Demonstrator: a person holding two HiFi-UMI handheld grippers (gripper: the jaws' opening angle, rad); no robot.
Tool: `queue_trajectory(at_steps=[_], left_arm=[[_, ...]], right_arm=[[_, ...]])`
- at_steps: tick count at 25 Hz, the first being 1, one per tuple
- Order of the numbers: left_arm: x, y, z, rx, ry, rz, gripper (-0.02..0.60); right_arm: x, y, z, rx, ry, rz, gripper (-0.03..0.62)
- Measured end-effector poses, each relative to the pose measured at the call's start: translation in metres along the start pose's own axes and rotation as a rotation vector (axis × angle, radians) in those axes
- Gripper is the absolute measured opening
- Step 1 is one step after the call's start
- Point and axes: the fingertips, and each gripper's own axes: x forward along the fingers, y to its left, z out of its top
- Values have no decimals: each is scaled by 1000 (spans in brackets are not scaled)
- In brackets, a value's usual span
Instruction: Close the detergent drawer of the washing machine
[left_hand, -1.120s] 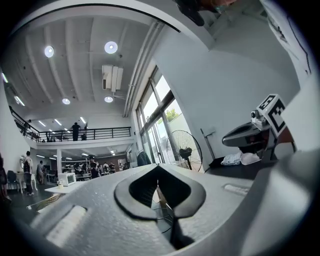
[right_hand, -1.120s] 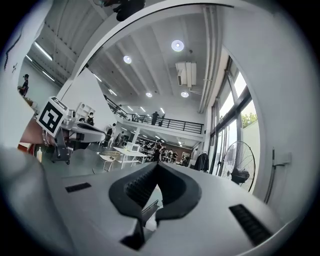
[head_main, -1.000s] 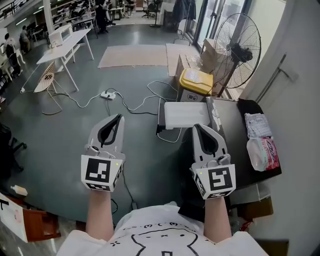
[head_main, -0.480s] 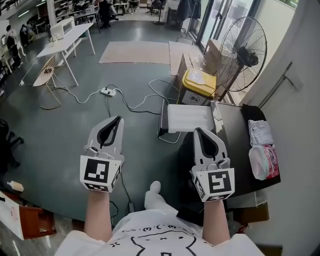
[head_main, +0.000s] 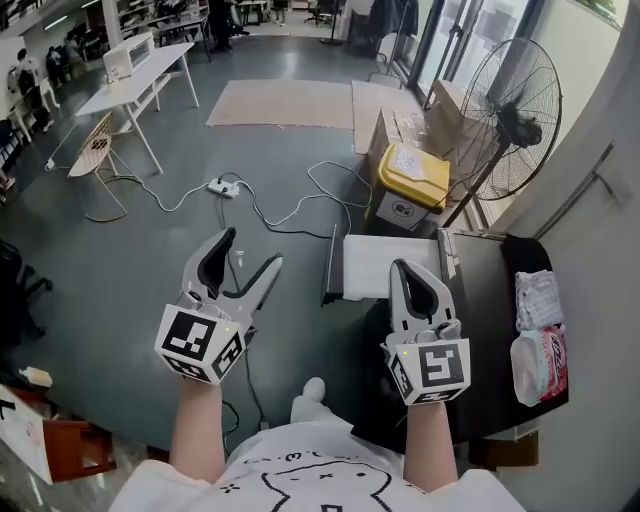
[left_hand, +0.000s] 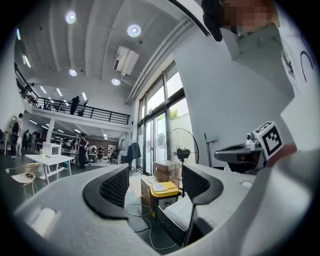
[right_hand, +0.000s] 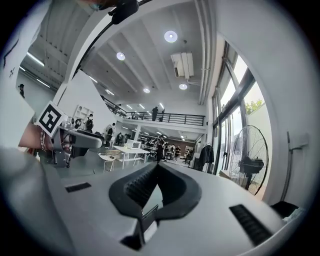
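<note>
The white detergent drawer (head_main: 385, 265) sticks out of the black-topped washing machine (head_main: 490, 300), its dark front panel (head_main: 329, 268) facing left. It also shows in the left gripper view as the drawer (left_hand: 175, 215), low between the jaws and farther off. My left gripper (head_main: 255, 247) hangs over the floor left of the drawer. Its jaws have just been opening and stand wide with nothing between them (left_hand: 152, 185). My right gripper (head_main: 405, 268) is shut and empty, over the drawer's right end; its jaws meet in its own view (right_hand: 156, 169).
A standing fan (head_main: 510, 110), a yellow-lidded bin (head_main: 412, 170) and cardboard boxes stand beyond the drawer. Cables and a power strip (head_main: 222, 187) lie on the grey floor. Packs of wipes (head_main: 540, 360) rest on the machine top. A white table (head_main: 145, 75) is far left.
The left gripper's jaws have gone from shut to wide open. Both grippers moved forward, and the drawer now lies closer to the right gripper.
</note>
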Motion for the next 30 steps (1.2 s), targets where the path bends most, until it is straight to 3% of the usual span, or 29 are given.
queue_trajectory(at_steps=[9, 20, 30], left_arm=[[72, 24, -21, -35, 32, -31, 313], [118, 34, -70, -107, 117, -96, 313], [174, 50, -115, -215, 195, -316, 313]], right_arm=[[61, -36, -22, 21, 29, 17, 0], [91, -47, -59, 47, 103, -11, 0], [113, -59, -73, 75, 175, -206, 0]])
